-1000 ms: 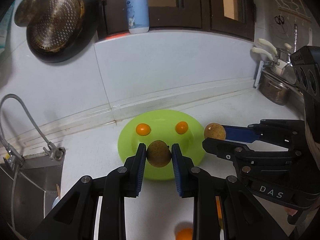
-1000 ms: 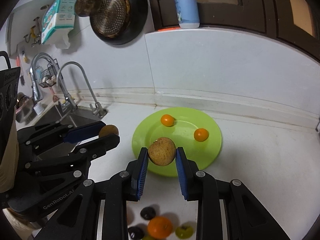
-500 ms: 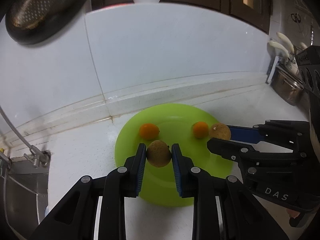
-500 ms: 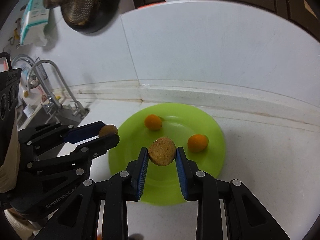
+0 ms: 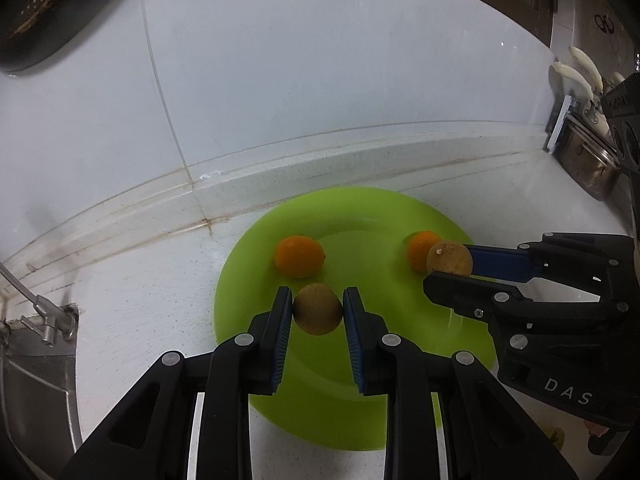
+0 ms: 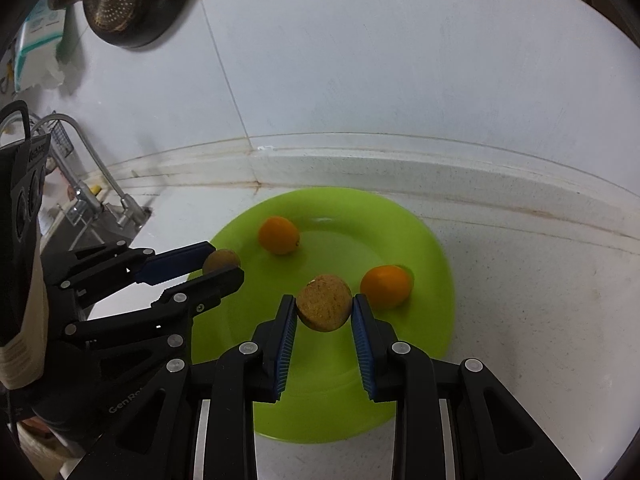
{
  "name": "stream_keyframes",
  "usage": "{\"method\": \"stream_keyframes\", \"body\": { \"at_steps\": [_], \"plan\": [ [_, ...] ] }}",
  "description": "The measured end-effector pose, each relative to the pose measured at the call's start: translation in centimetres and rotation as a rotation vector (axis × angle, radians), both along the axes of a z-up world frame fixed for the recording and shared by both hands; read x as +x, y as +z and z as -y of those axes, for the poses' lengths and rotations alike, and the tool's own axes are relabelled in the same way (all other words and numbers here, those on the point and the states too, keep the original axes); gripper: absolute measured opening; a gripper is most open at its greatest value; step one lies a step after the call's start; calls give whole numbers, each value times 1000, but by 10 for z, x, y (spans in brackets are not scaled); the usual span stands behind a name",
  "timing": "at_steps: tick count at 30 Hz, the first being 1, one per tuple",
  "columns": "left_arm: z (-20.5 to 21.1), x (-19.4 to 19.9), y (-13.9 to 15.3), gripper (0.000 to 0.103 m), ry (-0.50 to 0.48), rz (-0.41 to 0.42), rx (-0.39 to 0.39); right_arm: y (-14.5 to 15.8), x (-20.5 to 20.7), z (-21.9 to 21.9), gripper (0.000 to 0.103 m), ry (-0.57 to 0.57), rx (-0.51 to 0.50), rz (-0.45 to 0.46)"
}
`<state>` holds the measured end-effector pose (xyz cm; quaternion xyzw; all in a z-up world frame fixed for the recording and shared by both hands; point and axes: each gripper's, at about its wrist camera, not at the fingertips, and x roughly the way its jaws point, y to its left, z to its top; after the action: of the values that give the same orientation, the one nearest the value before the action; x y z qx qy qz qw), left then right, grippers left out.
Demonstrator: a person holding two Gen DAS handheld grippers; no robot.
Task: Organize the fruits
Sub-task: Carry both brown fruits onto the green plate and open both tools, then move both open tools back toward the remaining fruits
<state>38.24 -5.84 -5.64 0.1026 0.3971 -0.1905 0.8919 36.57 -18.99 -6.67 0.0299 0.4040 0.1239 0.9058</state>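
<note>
Left wrist: each gripper clamps 1 brown fruit above green plate.

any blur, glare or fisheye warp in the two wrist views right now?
Left wrist: sharp; wall-counter seam bows with fisheye warp; soft sheen on the round lime-green plastic plate. Right wrist: plate's right rim smeared, the small orange citrus fruit beside it slightly soft; corners vignetted black.
</note>
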Motion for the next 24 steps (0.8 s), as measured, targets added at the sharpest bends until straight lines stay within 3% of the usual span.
{"method": "stream_keyframes", "body": {
  "at_steps": [3,6,14,24],
  "plan": [
    [-2,2,2,40,9,2,-2,-1,2,1,30,-9,-3,-2],
    [-6,0,7,41,21,5,-3,0,2,1,43,-23,-7,1],
    [-17,-32,31,52,50,48,-18,13,-16,1,43,-26,-2,39],
    [-23,-88,63,65,57,108,-50,41,-66,1,44,-12,6,106]
  ]
}}
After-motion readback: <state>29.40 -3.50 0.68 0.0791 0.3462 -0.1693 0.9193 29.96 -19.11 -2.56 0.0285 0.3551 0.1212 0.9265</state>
